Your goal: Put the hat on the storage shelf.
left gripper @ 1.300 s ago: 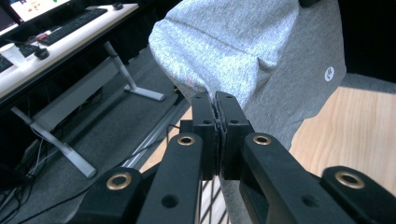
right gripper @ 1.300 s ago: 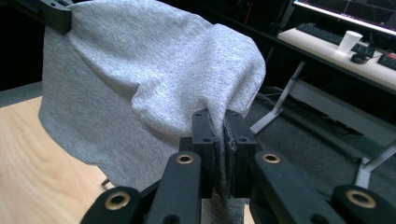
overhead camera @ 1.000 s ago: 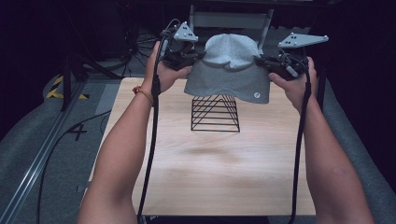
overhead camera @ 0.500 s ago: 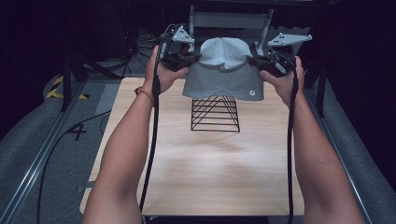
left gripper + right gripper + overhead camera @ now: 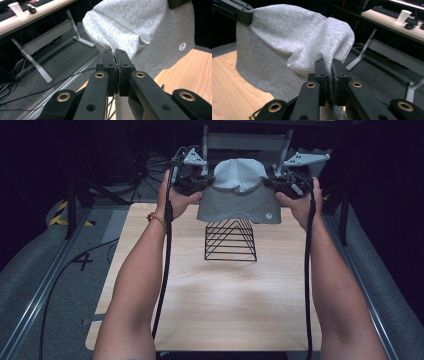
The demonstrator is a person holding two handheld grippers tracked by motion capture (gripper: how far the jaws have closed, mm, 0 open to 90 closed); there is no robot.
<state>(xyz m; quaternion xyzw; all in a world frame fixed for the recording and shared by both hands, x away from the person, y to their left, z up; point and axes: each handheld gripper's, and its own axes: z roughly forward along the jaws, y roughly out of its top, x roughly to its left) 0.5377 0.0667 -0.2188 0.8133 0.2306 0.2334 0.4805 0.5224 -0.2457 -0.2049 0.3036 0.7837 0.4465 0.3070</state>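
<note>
A grey cloth cap (image 5: 239,195) with a small white round logo hangs in the air between my two grippers, over the far edge of the table. My left gripper (image 5: 205,184) is shut on the cap's left edge, and the grey fabric (image 5: 130,30) runs down between its pressed black jaws (image 5: 116,53). My right gripper (image 5: 270,183) is shut on the cap's right edge, with the cloth (image 5: 294,42) pinched between its jaws (image 5: 330,62). A black wire rack (image 5: 230,241) shaped like a pyramid stands on the wooden table (image 5: 215,305) just below and in front of the cap.
Metal rails (image 5: 45,290) run along both sides of the table. Behind the table stand a grey frame (image 5: 247,140) and a desk with a paper cup (image 5: 404,15) and keyboard. Cables trail from both grippers down along the forearms.
Both hands have carried the cap a little farther from the person and slightly lower, and the right hand has moved inward. The grips are unchanged.
</note>
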